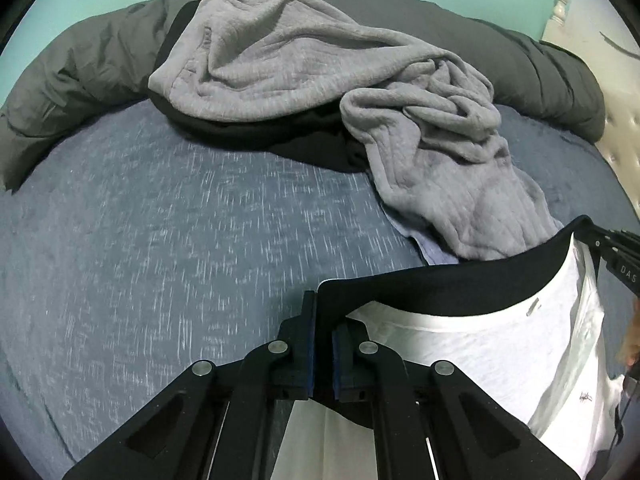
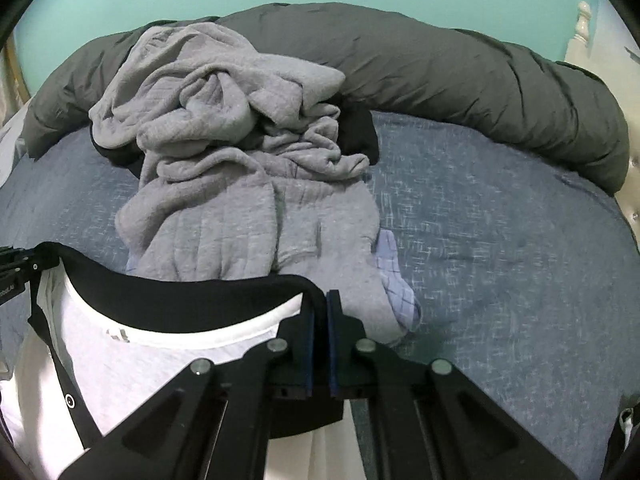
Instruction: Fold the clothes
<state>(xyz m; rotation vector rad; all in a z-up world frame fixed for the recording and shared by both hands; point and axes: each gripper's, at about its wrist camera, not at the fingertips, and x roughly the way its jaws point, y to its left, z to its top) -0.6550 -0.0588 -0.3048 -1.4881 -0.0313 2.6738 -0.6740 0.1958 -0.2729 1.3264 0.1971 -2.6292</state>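
A white garment with a black neckband hangs stretched between my two grippers, above the blue bedsheet. My left gripper is shut on the left end of the neckband. The right gripper shows at the right edge of the left wrist view, holding the other end. In the right wrist view my right gripper is shut on the black neckband. There the white garment hangs to the left, and the left gripper holds the far end.
A crumpled pile of grey clothes lies just beyond the held garment, over a black garment and a light-blue checked cloth. A rolled dark grey duvet runs along the back. A cream headboard stands at the right.
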